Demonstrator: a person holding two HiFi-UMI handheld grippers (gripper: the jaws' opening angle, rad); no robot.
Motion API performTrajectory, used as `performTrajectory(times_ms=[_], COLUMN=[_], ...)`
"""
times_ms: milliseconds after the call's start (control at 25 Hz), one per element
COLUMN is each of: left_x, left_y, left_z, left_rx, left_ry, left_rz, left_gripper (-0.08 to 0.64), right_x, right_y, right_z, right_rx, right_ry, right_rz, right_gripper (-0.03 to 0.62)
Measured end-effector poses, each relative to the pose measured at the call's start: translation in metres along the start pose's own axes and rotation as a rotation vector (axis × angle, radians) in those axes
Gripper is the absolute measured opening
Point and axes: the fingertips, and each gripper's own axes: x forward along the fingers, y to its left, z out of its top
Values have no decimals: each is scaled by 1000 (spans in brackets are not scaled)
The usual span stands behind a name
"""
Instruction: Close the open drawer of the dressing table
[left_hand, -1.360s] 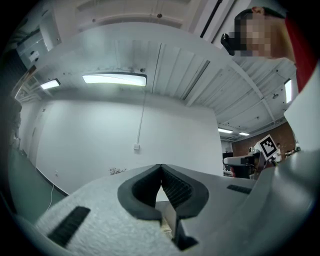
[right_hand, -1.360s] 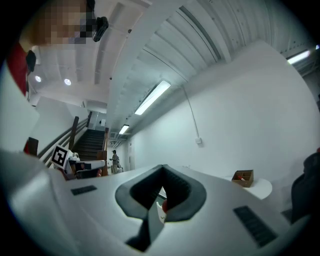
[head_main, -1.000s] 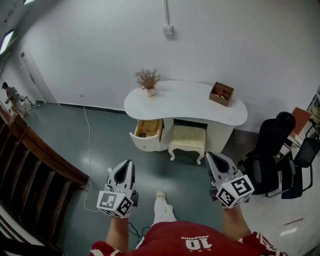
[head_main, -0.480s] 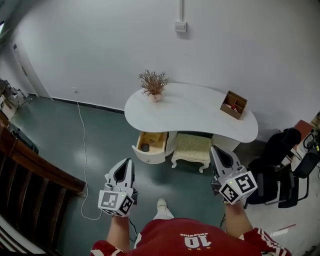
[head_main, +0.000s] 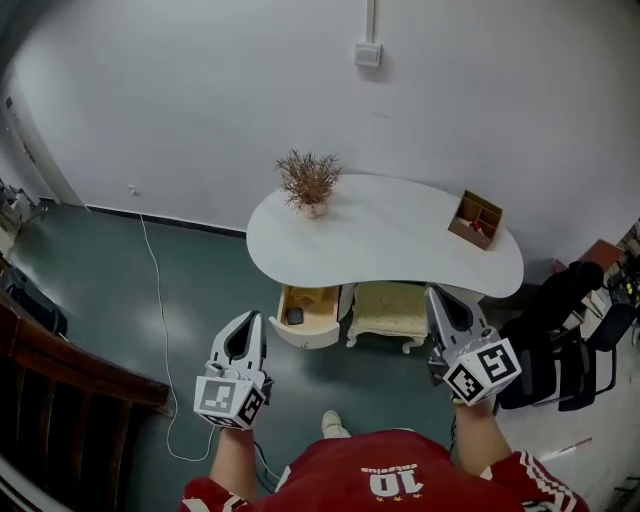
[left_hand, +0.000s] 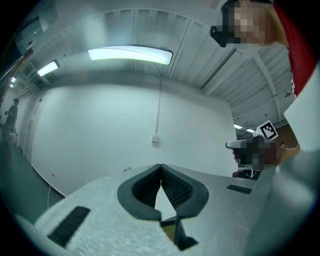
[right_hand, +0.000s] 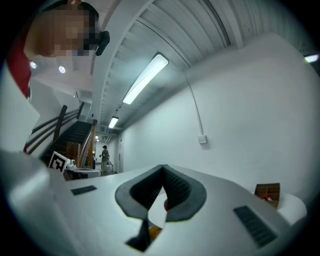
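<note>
The white dressing table (head_main: 385, 238) stands against the wall. Its left drawer (head_main: 305, 318) is pulled out and shows a wooden inside with a small dark object in it. My left gripper (head_main: 249, 321) is held level, short of the drawer and slightly left of it, apart from it. My right gripper (head_main: 437, 297) is level in front of the table's right end. In the left gripper view the left gripper (left_hand: 160, 167) has its jaws closed tip to tip on nothing. The right gripper (right_hand: 163, 168) looks the same in the right gripper view.
A cushioned stool (head_main: 392, 310) sits under the table beside the drawer. On top stand a dried plant in a pot (head_main: 310, 181) and a wooden box (head_main: 476, 220). Black office chairs (head_main: 562, 330) crowd the right, a wooden stair rail (head_main: 60, 380) the left, a white cable (head_main: 160, 330) crosses the floor.
Both grippers and the person have come forward towards the dressing table, which now lies closer and more centred. The drawer still stands pulled out. The jaws have not changed.
</note>
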Motion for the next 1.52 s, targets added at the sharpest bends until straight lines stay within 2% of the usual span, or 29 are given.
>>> performTrajectory(times_ms=[120,160,240,360,440,680,840,960,1120,1280,1520], left_x=[8,10,15,19,20,26,34,34,23,15,19], left_y=[-1,-2,-6,-14,-16,-12,5,10,17,17,7], left_z=[-3,-5,-10,-19,-24,-58,-98,-137,-188,-236,-300], left_rx=[-6,-17,-40,-45,-47,-21,1,-40,-54,-117,-47], left_ry=[3,1,1,5,6,78,157,202,246,302,407], left_rz=[-4,-7,-32,-82,-103,-117,-124,-113,-58,-37,-38], left_gripper=[-1,20,94,294,327,307,298,296,287,287,282], right_x=[10,13,17,20,23,38,55,60,58,54,58], right_y=[-1,0,3,7,10,15,17,20,29,36,28], right_z=[-1,-2,-3,-9,-13,-21,-40,-61,-85,-105,-138], right_rx=[4,3,-4,2,8,7,22,22,31,43,14], right_ry=[3,4,6,13,20,51,77,122,180,225,295], right_rz=[10,19,34,46,54,64,61,64,69,72,103], right_gripper=[5,5,5,5,5,5,5,5,5,5,5])
